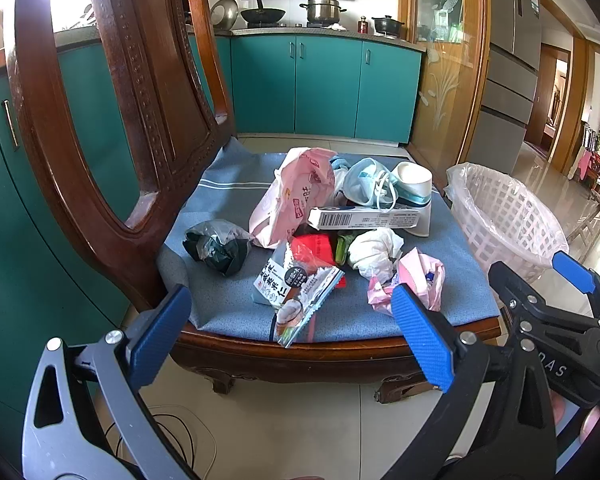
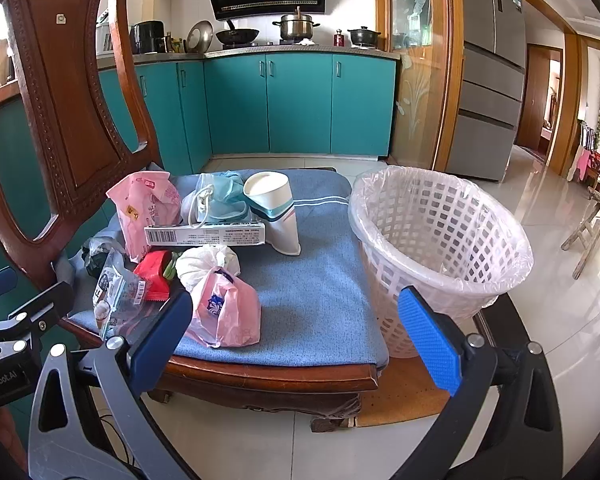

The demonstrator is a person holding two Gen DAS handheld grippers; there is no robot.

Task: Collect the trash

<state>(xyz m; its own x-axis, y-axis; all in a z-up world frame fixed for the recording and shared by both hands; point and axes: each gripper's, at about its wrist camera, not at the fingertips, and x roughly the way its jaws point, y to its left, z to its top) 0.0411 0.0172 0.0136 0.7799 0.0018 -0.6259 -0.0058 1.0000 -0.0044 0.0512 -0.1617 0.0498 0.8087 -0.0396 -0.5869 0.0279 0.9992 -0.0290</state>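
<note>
Trash, a heap of crumpled pink plastic bags (image 2: 226,312), wrappers and a white paper cup (image 2: 276,210), fills the blue chair cushion (image 2: 320,292) mid-frame. Both grippers' fingers (image 1: 422,336) gape empty (nothing gripped). Slippery bags might spill beside the white lattice basket (image 2: 440,236).

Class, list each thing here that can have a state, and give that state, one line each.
left tool: open, empty
right tool: open, empty
basket: upright, lined, looks empty
paper cup: tipped over on the cushion
face mask: crumpled
long box: lying flat, across the pile
white tissue: wadded
pink bag: crumpled
</note>
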